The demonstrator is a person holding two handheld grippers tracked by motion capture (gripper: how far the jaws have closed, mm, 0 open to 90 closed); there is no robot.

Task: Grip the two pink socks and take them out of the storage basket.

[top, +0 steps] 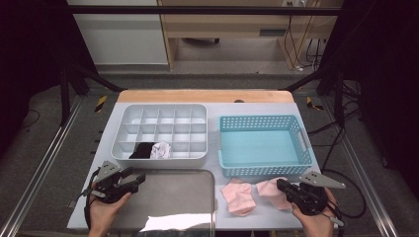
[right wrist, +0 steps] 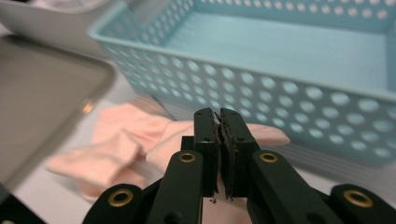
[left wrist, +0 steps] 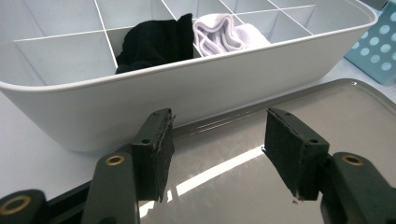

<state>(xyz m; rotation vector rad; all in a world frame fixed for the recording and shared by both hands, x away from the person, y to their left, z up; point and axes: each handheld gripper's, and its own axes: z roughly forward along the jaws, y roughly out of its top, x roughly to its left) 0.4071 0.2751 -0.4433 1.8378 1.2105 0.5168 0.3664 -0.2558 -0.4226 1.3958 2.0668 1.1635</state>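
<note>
Two pink socks lie on the white table mat in front of the teal basket (top: 264,123): one (top: 238,196) to the left, the other (top: 269,188) to the right. My right gripper (top: 280,185) is shut, its tips over the right sock's (right wrist: 168,140) edge. I see no cloth between the pads (right wrist: 205,126). My left gripper (top: 136,177) stands open and holds nothing, over the left end of the metal tray (top: 168,197). In the left gripper view it (left wrist: 217,135) faces the white divided organizer (left wrist: 187,93), which holds a black sock (left wrist: 154,42) and a white sock (left wrist: 224,32).
The organizer (top: 159,111) sits at the back left with most of its compartments bare, the black sock (top: 142,150) and white sock (top: 161,149) in its front row. The teal basket (right wrist: 289,42) has nothing in it. Bare mat runs along the front right edge.
</note>
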